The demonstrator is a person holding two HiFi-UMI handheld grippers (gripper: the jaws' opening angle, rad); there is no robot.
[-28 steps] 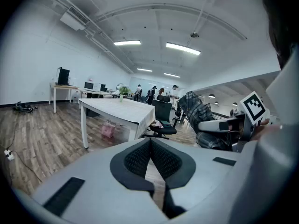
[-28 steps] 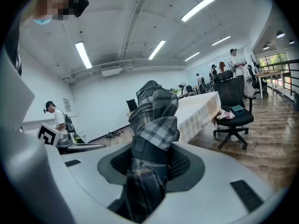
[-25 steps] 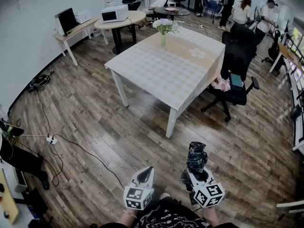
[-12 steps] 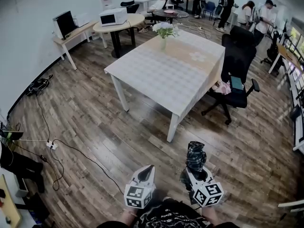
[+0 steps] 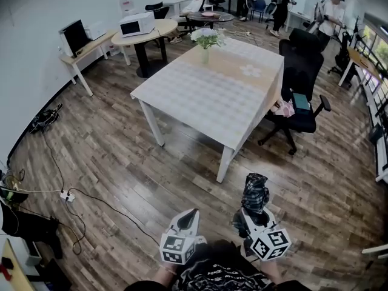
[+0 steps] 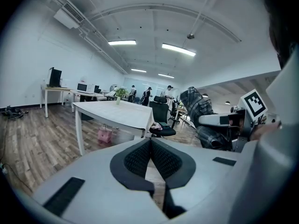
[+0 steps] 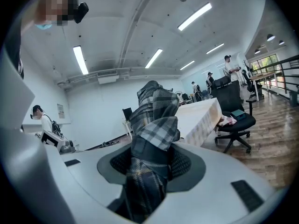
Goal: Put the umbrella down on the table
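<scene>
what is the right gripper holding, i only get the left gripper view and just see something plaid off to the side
observer: The right gripper view shows a folded plaid umbrella between the pads of the right gripper. Its jaws have just eased open slightly, but the pads are on the umbrella.
operator: are we at the table yet
observer: No. In the head view the left gripper and the right one are both short of the table, with wood floor between them and its near corner.
operator: anything on top where i'd set it
observer: From above, a vase of flowers stands at the far end. The near part shows only the checked cloth.
</scene>
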